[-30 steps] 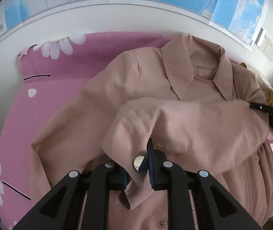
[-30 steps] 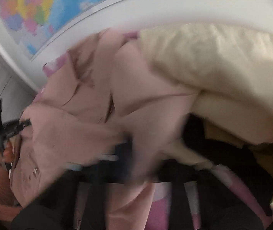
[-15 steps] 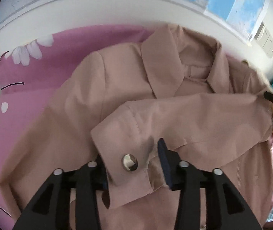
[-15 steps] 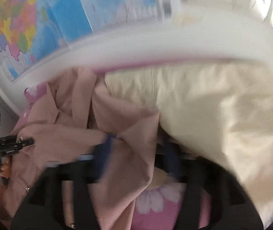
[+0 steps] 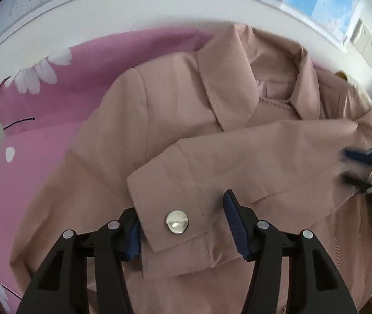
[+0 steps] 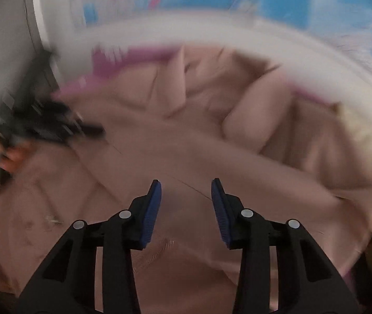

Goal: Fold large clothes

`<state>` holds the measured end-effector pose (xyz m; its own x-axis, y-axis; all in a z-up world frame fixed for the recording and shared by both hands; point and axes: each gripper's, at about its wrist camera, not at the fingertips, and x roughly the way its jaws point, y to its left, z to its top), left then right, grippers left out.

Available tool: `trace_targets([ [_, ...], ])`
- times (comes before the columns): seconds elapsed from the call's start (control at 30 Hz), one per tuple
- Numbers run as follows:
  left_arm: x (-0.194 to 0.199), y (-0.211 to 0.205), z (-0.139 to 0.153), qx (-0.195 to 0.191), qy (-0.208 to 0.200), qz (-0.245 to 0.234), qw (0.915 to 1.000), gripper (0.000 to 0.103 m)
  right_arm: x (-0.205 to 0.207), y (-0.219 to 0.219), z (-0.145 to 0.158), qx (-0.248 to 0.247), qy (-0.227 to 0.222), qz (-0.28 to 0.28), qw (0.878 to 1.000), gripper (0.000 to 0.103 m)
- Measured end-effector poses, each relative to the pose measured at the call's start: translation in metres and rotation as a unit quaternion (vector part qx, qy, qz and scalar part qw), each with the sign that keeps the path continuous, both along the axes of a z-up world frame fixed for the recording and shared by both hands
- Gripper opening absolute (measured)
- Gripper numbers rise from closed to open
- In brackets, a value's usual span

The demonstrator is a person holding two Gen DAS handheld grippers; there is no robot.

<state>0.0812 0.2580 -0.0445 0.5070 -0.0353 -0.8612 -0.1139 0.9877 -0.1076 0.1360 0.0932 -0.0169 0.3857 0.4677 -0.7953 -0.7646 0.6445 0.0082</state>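
Since a second ago, left claw [image 5: 183, 225] had let go of the cuff [image 5: 175, 206]; jaws had just been opening and stood apart astride it, pads not pressing, silver snap button [image 5: 177, 222] between them. Pink jacket [image 5: 139, 136] lay collar-up on the pink floral bed sheet [image 5: 37, 120], one sleeve [image 5: 264, 157] folded across its chest. Right claw [image 6: 186, 204] had swung off the sleeve over the jacket front, jaws just been closing but parted, nothing between them. Right wrist view heavily blurred. Cream garment [image 6: 364, 130] lay just beside the jacket, far right.
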Motion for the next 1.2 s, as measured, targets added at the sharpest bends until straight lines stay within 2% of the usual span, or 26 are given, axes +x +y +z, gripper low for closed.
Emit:
trace_targets([
  [0.07,-0.018,0.005,0.019,-0.007,-0.032,-0.001,0.9995,0.059,0.011,0.012,-0.018,-0.029,0.008,-0.007,1.0,0.038],
  [0.1,-0.031,0.009,0.03,-0.004,-0.052,0.003,0.9987,0.065,0.015,0.017,-0.023,-0.033,0.013,-0.015,0.999,0.038],
  [0.17,-0.063,0.019,0.051,0.008,-0.085,0.013,0.9963,0.067,0.023,0.011,-0.024,-0.026,0.012,-0.034,0.999,0.042],
  [0.23,-0.089,0.029,0.06,0.02,-0.092,0.027,0.9952,0.07,0.028,0.002,-0.022,-0.024,0.022,-0.057,0.998,0.044],
  [0.3,-0.116,0.036,0.055,0.053,-0.075,0.047,0.9946,0.07,0.028,-0.002,-0.019,-0.022,0.029,-0.067,0.997,0.047],
  [0.37,-0.131,0.038,0.046,0.069,-0.055,0.054,0.9947,0.07,0.022,-0.005,-0.012,-0.011,0.035,-0.07,0.997,0.049],
  [0.43,-0.148,0.038,0.031,0.062,-0.035,0.049,0.9963,0.07,0.01,-0.007,-0.004,0.01,0.037,-0.06,0.997,0.055],
  [0.5,-0.156,0.036,0.023,0.063,-0.023,0.046,0.9967,0.07,-0.01,-0.003,0.01,0.043,0.044,-0.031,0.998,0.064],
  [0.57,-0.16,0.035,0.017,0.06,-0.015,0.043,0.9971,0.069,-0.033,0.009,0.025,0.075,0.055,0.023,0.995,0.068],
  [0.6,-0.161,0.036,0.015,0.059,-0.013,0.045,0.9972,0.062,-0.046,0.018,0.031,0.086,0.059,0.053,0.993,0.072],
  [0.63,-0.167,0.041,0.014,0.059,-0.01,0.048,0.9971,0.048,-0.059,0.03,0.034,0.095,0.065,0.082,0.99,0.074],
  [0.67,-0.167,0.045,0.012,0.058,-0.005,0.055,0.9968,0.038,-0.079,0.047,0.038,0.106,0.079,0.129,0.983,0.074],
  [0.7,-0.168,0.05,0.011,0.054,-0.002,0.064,0.9965,0.017,-0.091,0.059,0.039,0.11,0.088,0.158,0.977,0.076],
  [0.73,-0.171,0.053,0.01,0.049,-0.003,0.069,0.9964,0.004,-0.103,0.066,0.041,0.113,0.097,0.183,0.972,0.081],
  [0.83,-0.182,0.07,0.021,0.018,-0.022,0.089,0.9956,0.004,-0.149,0.114,0.032,0.117,0.137,0.267,0.947,0.082],
  [0.93,-0.189,0.078,0.038,-0.001,-0.045,0.096,0.9944,0.004,-0.18,0.159,0.019,0.112,0.169,0.31,0.929,0.087],
  [1.0,-0.191,0.08,0.051,-0.01,-0.058,0.091,0.9941,0.004,-0.196,0.186,0.007,0.106,0.195,0.329,0.918,0.088],
  [1.07,-0.191,0.079,0.059,-0.01,-0.062,0.089,0.9941,0.004,-0.208,0.204,-0.001,0.099,0.201,0.333,0.916,0.088],
  [1.1,-0.19,0.078,0.062,-0.012,-0.064,0.085,0.9943,0.004,-0.214,0.212,-0.007,0.097,0.206,0.332,0.915,0.084],
  [1.13,-0.189,0.076,0.065,-0.013,-0.066,0.081,0.9945,0.004,-0.217,0.22,-0.012,0.096,0.216,0.334,0.913,0.054],
  [1.2,-0.186,0.073,0.072,-0.012,-0.069,0.072,0.995,0.004,-0.222,0.236,-0.022,0.082,0.242,0.338,0.906,0.004],
])
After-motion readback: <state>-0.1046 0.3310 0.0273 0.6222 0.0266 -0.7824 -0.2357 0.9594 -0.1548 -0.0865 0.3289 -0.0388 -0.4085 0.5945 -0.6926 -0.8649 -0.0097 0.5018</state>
